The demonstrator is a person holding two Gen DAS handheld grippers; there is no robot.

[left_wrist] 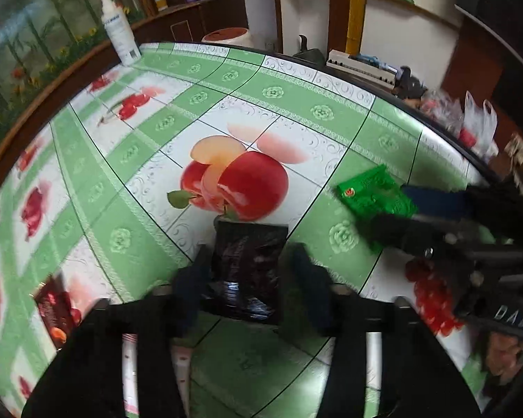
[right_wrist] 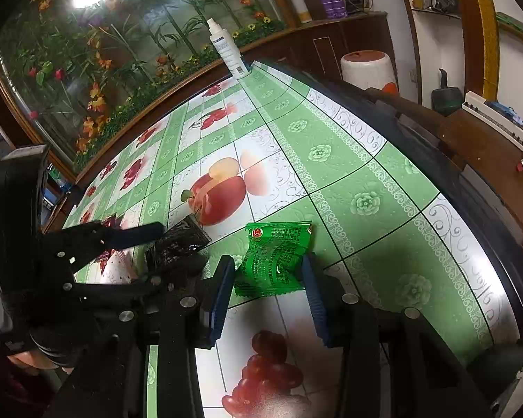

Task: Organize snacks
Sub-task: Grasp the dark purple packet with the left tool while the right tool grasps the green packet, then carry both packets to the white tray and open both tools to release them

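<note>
**Left wrist view: both tools closed around snack packets on the fruit-print table**

Left wrist view, nearest first: the left tool has its two blue-padded fingers on either side of a black snack packet, pressing its sides, so the packet sits gripped between them. The image is blurred here, so the packet's print cannot be read. The packet lies low over the table, whose cloth shows green squares and a large red apple picture just beyond the packet. At the lower left edge, a dark red packet lies on the table, apart from the tool. To the right, the right tool reaches in from the side with a green snack packet caught between its fingers.

Right wrist view shows the right tool with its fingers narrowed onto the green snack packet, which is crumpled at the waist where the pads meet it; its lower edge touches the table. Just to the left, the left tool holds the black snack packet between its fingers, near the green one but not touching it.

Farther back, a white spray bottle stands upright at the table's far corner. Beyond the table's far edge, a white stool with a red top stands beside wooden cabinets.
</note>
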